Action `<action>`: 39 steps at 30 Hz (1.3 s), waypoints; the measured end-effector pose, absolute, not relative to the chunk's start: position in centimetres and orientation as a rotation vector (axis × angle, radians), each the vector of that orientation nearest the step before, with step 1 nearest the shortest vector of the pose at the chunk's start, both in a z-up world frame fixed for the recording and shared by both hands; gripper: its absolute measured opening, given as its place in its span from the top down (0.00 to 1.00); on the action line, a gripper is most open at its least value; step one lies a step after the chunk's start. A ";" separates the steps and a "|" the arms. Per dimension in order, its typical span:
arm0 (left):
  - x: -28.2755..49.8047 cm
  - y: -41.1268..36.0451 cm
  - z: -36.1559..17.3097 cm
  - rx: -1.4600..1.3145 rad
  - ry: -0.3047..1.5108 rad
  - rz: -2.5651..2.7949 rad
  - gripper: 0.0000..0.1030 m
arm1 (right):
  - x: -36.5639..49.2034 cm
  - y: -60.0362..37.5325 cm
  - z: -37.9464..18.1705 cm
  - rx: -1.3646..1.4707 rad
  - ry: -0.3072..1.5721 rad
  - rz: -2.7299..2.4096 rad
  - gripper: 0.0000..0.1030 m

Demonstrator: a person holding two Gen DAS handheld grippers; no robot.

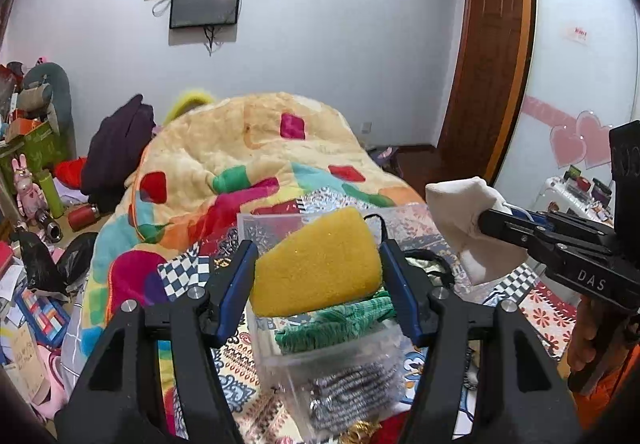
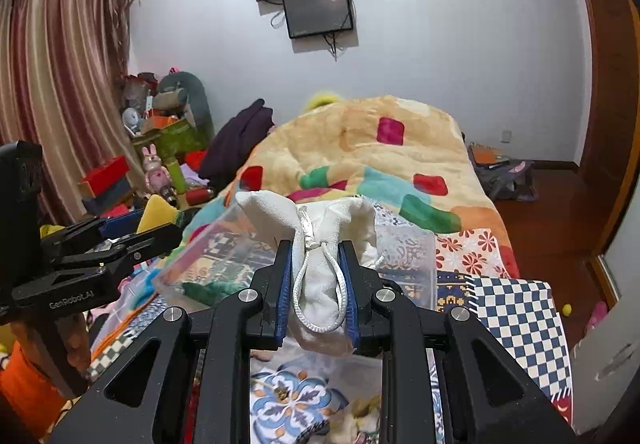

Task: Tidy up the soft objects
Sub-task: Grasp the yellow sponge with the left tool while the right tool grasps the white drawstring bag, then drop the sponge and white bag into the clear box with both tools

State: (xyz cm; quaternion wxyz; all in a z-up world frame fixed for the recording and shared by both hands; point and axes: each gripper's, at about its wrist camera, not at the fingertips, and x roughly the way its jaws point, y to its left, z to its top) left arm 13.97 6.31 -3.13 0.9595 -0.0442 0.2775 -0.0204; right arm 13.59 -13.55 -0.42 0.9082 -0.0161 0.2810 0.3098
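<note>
Left tool: our left tool (image 1: 316,268) is clamped on a yellow sponge (image 1: 316,264), squeezed between both fingers and held in the air.
Right tool: our right tool (image 2: 318,284) is closed on a white drawstring pouch (image 2: 320,244), its cord looping down between the fingers.
Sponge position: it hangs directly above the clear plastic box (image 1: 320,364), which sits on the bed (image 1: 248,147).
Sponge axis: its long side runs left to right across the left tool, roughly across the box's opening.
Box contents: a green cloth (image 1: 340,324) and a steel scourer (image 1: 352,388) lie inside.
Pouch position: seen from the left wrist, it is off to the right of the box and a little above its rim; from the right wrist, the box lies just ahead and below.
Nearer hand: we judge the left is better placed, since the sponge is already over the opening.
Next move: we expect a short straight drop for the sponge; the pouch needs a shift leftward first.
Risk: the two tools could crowd each other above the box.
</note>
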 end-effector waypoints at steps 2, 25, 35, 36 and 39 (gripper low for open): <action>15.2 6.3 -3.9 -0.083 0.598 -0.041 0.40 | 14.2 -13.2 -1.0 -0.041 0.598 0.636 0.80; 19.8 4.8 -7.9 0.011 0.756 -0.042 0.32 | 16.8 -11.0 -5.5 -0.141 0.786 0.625 0.68; 16.2 4.9 -4.4 -0.003 0.639 -0.025 0.08 | 14.6 -13.4 -1.5 -0.118 0.660 0.587 0.33; 15.5 4.8 -4.0 0.006 0.616 -0.016 0.04 | 14.4 -13.8 -1.1 -0.112 0.646 0.584 0.31; 13.8 4.5 -3.3 0.021 0.574 -0.009 0.01 | 13.4 -15.2 -0.3 -0.099 0.620 0.570 0.24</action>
